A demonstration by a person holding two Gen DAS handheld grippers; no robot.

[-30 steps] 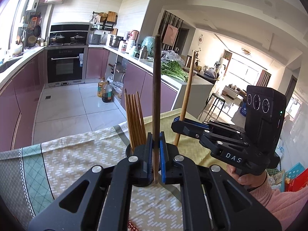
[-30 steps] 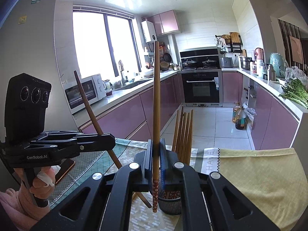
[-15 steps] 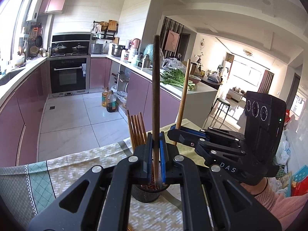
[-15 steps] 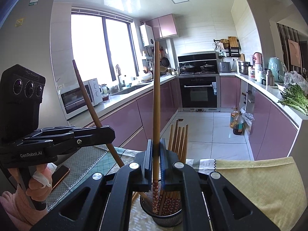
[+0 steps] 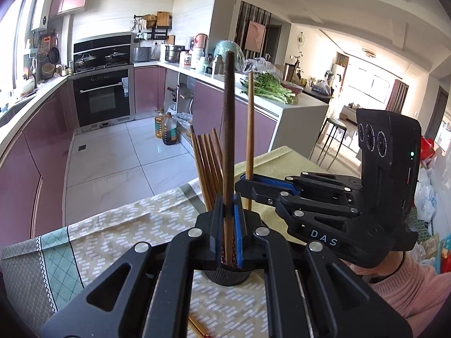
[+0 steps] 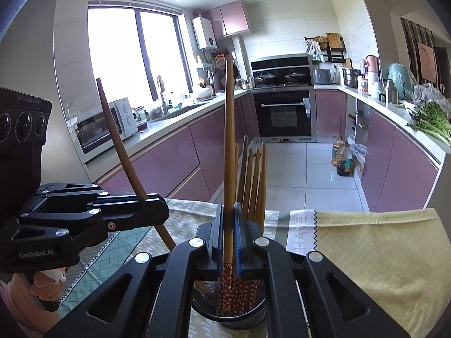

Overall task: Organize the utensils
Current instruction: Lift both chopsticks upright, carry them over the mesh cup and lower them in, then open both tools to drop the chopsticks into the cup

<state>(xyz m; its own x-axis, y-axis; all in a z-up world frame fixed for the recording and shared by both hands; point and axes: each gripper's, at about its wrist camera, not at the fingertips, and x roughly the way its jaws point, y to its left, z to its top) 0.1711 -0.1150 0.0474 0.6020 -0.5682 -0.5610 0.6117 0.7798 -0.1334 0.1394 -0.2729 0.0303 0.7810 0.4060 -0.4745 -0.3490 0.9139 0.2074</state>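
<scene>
L gripper (image 5: 229, 226) clamped on dark chopstick (image 5: 228, 129) | R gripper (image 6: 229, 242) clamped on light chopstick (image 6: 229, 140) | both tips over mesh holder (image 6: 242, 319) w/ chopsticks

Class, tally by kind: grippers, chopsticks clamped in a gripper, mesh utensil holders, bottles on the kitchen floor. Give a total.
Grippers: 2 (left gripper, right gripper)
Clamped chopsticks: 2 (dark chopstick, light chopstick)
Mesh holder: 1
Floor bottles: 2
Total: 7

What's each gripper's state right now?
Left gripper: shut on a dark chopstick.
Right gripper: shut on a light chopstick.
</scene>
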